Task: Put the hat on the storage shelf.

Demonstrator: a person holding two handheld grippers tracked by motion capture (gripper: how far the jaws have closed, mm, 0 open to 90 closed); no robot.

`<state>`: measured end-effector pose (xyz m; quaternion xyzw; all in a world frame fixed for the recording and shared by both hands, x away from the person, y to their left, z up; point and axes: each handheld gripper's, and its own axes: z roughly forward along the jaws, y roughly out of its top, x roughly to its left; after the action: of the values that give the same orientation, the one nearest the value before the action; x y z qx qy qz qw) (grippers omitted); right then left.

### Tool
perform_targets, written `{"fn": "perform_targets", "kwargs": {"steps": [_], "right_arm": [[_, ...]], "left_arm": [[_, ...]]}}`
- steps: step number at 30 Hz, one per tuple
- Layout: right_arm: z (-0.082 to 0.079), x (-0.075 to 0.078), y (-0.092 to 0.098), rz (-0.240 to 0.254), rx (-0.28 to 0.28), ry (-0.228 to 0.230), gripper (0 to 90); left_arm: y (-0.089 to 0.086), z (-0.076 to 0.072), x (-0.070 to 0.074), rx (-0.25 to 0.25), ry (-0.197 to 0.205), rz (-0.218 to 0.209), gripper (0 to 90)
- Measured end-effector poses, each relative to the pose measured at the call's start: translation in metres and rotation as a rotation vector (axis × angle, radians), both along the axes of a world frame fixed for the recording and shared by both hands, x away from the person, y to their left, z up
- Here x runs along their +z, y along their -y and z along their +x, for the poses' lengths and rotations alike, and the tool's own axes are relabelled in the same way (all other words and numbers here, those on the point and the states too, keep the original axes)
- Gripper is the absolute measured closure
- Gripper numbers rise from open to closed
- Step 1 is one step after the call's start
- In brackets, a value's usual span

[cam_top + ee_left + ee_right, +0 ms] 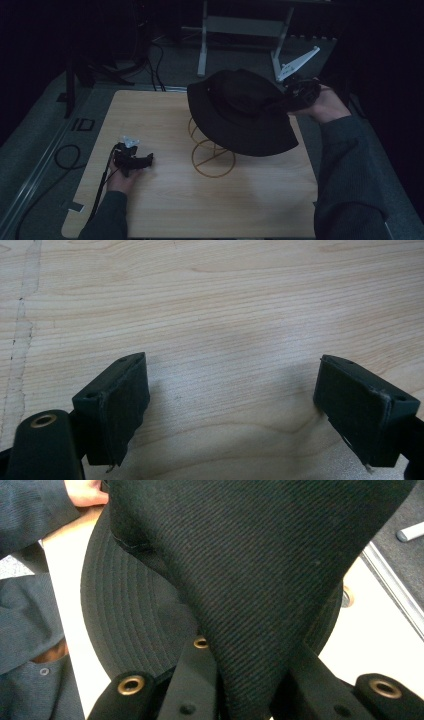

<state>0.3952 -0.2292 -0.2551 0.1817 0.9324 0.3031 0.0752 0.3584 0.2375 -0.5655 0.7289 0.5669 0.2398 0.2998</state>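
we see a light wooden table in a dim room, and we take the gold wire stand near its middle as our landmark. the stand has a round ring base lying flat on the wood and wire loops rising from it.

a black bucket hat is above the stand, tilted, with its brim hanging over the stand's top and hiding the upper loops. we cannot tell whether the hat touches the stand. in the right gripper view the hat shows its ribbed crown fabric and the stitched rings of its brim.

the right gripper is to the right of the stand and farther back, raised off the table, held in the person's right hand. its jaws are pinched together on a fold of the hat's crown, as the right gripper view shows, with the cloth squeezed between them. a white three-cornered plate sticks up from it.

the left gripper is to the left of the stand, low on the table, well apart from the stand and hat. in the left gripper view its jaws stand wide apart with bare wood between them, holding nothing. a black cable trails from it toward the table's near edge, beside the person's left hand.
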Motion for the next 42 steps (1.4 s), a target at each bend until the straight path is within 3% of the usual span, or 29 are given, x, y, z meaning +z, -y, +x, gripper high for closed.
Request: {"fn": "perform_targets", "kwargs": {"steps": [42], "right_arm": [[0.012,-0.029,-0.039,-0.033,0.039,-0.062,81.4]], "left_arm": [[0.000,0.000,0.000,0.002,0.002,-0.003,14.8]]}}
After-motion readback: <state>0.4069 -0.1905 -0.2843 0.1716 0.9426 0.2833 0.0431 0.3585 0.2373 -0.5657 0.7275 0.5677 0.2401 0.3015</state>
